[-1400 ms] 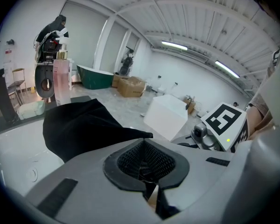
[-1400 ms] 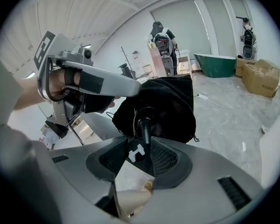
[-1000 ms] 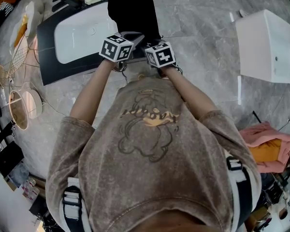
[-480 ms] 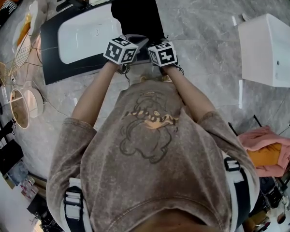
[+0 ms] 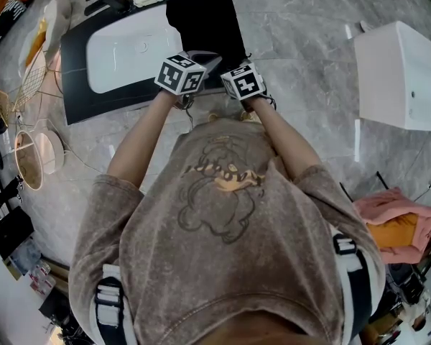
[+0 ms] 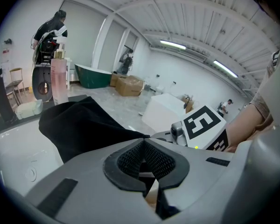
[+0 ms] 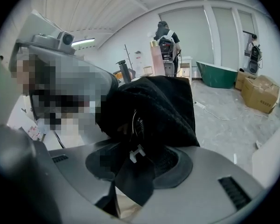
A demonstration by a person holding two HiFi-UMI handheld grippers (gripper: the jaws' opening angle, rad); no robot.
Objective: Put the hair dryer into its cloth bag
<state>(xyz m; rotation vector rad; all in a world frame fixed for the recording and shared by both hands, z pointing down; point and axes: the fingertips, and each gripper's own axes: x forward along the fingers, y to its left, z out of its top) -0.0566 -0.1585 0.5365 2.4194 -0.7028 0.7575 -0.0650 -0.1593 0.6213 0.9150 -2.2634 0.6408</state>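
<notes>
The black cloth bag [image 5: 205,16] lies on the black counter, its near end at my two grippers. My left gripper [image 5: 201,57] is shut on a thin edge of the bag [image 6: 84,125], pinched at the jaw tips [image 6: 143,141]. My right gripper [image 5: 233,74] holds a thick bunch of the bag [image 7: 154,106] between its jaws [image 7: 137,157]. Those jaws have just been opening a little, with the cloth still between them. A white cord clip [image 7: 136,151] and a thin wire show at the bunch. I cannot make out the hair dryer.
A white basin [image 5: 118,42] is set in the black counter [image 5: 72,99] left of the bag. A pink bottle [image 6: 59,78] stands beyond the bag. A white fixture [image 5: 402,70] sits on the floor at right, pink cloth [image 5: 395,207] nearer. A round mirror [image 5: 29,160] lies at left.
Both grippers stay at the bag's near end. The right gripper's marker cube has rolled slightly, and the view has shifted a little.
</notes>
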